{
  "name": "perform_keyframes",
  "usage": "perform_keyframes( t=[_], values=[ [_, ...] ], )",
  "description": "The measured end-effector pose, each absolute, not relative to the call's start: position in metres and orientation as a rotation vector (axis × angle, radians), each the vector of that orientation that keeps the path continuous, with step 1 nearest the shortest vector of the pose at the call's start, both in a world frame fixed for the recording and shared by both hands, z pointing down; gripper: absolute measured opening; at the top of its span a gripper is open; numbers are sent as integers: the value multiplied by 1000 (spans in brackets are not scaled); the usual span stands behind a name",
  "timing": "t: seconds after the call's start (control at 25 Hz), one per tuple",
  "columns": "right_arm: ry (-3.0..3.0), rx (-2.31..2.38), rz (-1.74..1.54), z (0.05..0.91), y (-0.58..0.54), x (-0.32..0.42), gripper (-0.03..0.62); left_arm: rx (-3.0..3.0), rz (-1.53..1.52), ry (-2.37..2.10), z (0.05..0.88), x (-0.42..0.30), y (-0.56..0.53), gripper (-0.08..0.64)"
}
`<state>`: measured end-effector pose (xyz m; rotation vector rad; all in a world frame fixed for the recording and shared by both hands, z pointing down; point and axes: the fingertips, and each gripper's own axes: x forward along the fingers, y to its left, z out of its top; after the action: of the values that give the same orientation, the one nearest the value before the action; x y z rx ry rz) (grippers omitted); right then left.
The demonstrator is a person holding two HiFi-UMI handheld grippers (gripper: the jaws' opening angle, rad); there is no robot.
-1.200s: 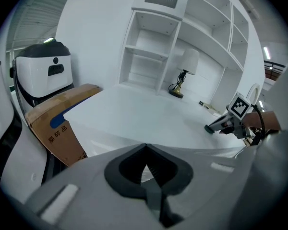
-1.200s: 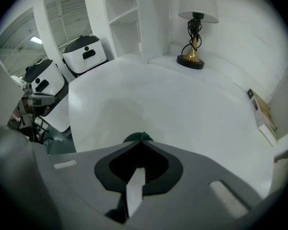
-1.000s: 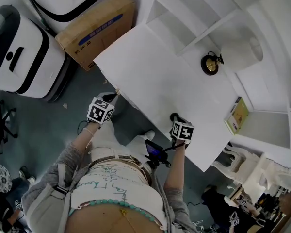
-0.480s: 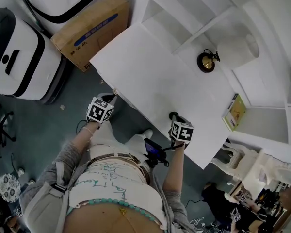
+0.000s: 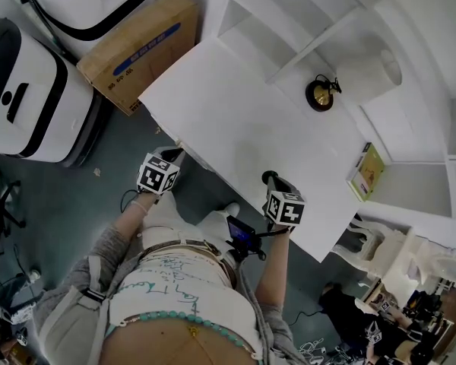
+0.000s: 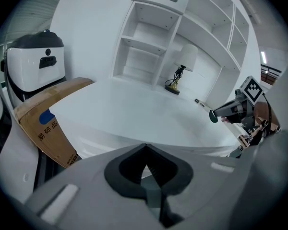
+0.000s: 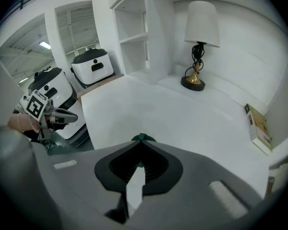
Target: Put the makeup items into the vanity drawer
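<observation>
The fingers [image 6: 93, 178] of both grippers are pressed together, empty: the left gripper [image 5: 176, 154] just off the white worktop's [image 5: 235, 120] front edge, the right gripper [image 5: 271, 179] over it.

This is looking like a bedroom corner staged inside a bigger work hall. A plain white surface [image 5: 243, 128] is standing against white open shelves [image 5: 289, 21], all of them bare. A lamp [image 5: 323, 93] with a gold base and white shade is sitting near the surface's far edge, and a book [image 5: 367, 172] is lying at its far right corner. Beyond the left edge the homely look is giving way: a cardboard box [image 5: 137, 48] with blue print is leaning beside two bulky white machines [image 5: 30, 97] on a dull teal floor [image 5: 76, 204]. In the right gripper view, strip lights [image 7: 44, 45] are glowing on a high industrial ceiling.
</observation>
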<state>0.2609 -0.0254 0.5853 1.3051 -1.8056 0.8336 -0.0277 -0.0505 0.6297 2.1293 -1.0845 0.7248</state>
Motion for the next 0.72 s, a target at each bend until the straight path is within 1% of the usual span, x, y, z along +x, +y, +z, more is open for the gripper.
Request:
perform_keyframes(
  t=[0.72],
  values=[
    [-1993,1274,671,499,-39,211,29,2144,704,-1096,622,-33,-49,2]
  ],
)
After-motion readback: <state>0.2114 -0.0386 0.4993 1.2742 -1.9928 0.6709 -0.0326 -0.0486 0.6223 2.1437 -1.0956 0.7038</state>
